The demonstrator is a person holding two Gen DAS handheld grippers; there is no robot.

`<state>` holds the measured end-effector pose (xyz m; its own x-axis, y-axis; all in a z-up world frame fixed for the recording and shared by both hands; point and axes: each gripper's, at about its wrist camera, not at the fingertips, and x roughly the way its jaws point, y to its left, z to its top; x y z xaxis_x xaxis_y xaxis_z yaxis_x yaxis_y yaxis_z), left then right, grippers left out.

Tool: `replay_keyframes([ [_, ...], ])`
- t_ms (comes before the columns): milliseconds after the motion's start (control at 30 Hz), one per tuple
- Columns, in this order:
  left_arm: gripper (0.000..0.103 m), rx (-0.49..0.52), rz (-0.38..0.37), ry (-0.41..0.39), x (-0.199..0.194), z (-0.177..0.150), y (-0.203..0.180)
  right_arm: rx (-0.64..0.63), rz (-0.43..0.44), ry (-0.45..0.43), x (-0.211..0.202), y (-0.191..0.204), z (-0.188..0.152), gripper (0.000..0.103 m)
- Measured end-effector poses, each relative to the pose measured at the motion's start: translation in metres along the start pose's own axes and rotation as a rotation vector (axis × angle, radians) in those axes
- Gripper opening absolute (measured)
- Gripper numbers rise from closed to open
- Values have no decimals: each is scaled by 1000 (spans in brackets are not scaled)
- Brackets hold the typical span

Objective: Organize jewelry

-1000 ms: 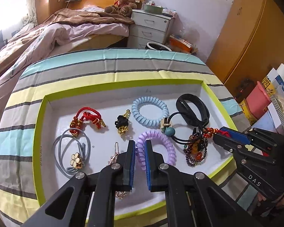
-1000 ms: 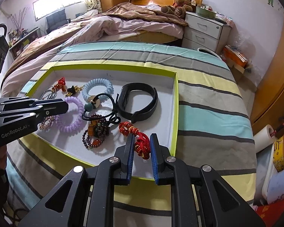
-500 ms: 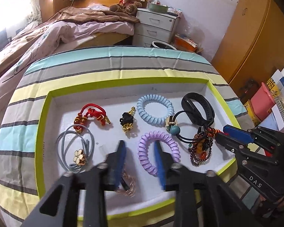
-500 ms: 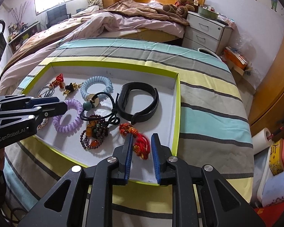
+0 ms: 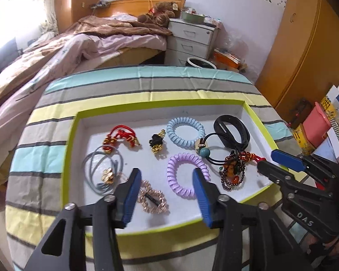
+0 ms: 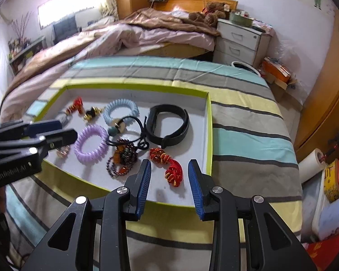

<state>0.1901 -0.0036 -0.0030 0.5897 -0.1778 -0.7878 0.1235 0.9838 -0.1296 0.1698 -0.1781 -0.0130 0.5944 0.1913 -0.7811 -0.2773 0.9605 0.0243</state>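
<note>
A white tray with a lime rim [image 5: 69,149] [image 6: 209,122] holds several jewelry pieces. My left gripper [image 5: 166,178] is open above the tray's near edge; a rose-gold chain bracelet [image 5: 152,199] lies between its fingers and a purple coil band [image 5: 186,175] [image 6: 91,143] beside them. My right gripper [image 6: 169,169] is open and empty, its fingers either side of a red knotted bracelet [image 6: 173,170] on the tray floor. Also in the tray: blue coil band [image 5: 184,131], black wristband [image 6: 168,126], dark bead bracelet [image 6: 122,159], grey hair tie [image 5: 102,171].
The tray sits on a striped cloth [image 6: 248,135] over a round table. A bed [image 6: 135,33] and a white drawer unit [image 6: 239,43] stand behind. Boxes and books [image 5: 318,131] are stacked at the right.
Both grippers have opened and pulled back from the tray. The left let go of the rose-gold chain bracelet, the right let go of the red knotted bracelet; both now lie in the tray.
</note>
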Motion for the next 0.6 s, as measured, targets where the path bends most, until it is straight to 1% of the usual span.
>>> replay_keyframes([
  [67, 51, -11, 20, -17, -8, -4, -1, 16, 0, -22, -8, 1, -2, 35],
  [167, 51, -22, 92, -42, -19, -12, -2, 38, 14, -55, -21, 7, -9, 35],
  [200, 51, -25, 102, -48, -23, -15, -1, 45, 20, -63, -23, 8, -10, 35],
  [233, 51, -29, 105, -56, -27, -18, -1, 56, 26, -75, -28, 10, -13, 35],
  [333, 51, -62, 82, -74, -37, -26, 3, 53, 12, -96, -35, 17, -20, 35],
  [467, 51, -89, 104, -99, -49, -36, 6, 71, 40, -107, -39, 24, -27, 35],
  [533, 51, -99, 109, -118, -55, -39, 6, 66, 39, -115, -41, 27, -28, 35],
  [600, 51, -105, 102, -120, -57, -42, 7, 59, 31, -122, -44, 31, -29, 35],
])
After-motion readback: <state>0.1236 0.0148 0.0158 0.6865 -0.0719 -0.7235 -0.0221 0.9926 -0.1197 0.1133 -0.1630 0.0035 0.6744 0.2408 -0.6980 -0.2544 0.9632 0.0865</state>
